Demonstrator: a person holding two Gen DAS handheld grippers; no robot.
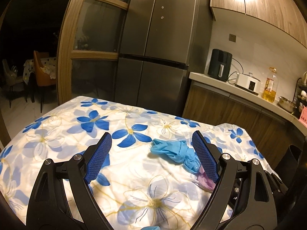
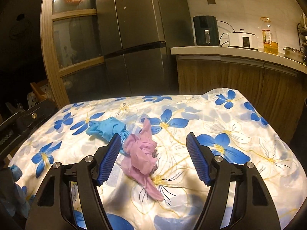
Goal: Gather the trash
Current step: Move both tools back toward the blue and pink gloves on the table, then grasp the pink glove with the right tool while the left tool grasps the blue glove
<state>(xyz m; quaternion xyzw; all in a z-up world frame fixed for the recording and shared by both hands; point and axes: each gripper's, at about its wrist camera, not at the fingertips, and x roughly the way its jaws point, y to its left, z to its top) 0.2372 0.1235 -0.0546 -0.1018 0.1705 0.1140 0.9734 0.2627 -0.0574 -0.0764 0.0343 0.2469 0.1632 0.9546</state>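
A crumpled blue glove [image 1: 172,151] lies on the flowered tablecloth [image 1: 134,182], between my left gripper's fingers and close to the right pad. A crumpled pink glove [image 1: 206,182] lies beside it, partly hidden by that pad. My left gripper [image 1: 151,140] is open and empty. In the right wrist view the pink glove [image 2: 141,153] lies between the open fingers of my right gripper [image 2: 153,140], near the left pad. The blue glove [image 2: 105,128] lies just beyond that pad. Both gloves touch each other.
A grey fridge [image 1: 157,44] stands behind the table. A counter [image 1: 239,90] at the right holds an air fryer [image 1: 219,65], a white cooker [image 1: 247,82], an oil bottle [image 1: 270,86] and a pot [image 1: 286,104]. Another blue piece [image 2: 15,172] lies at the table's left edge.
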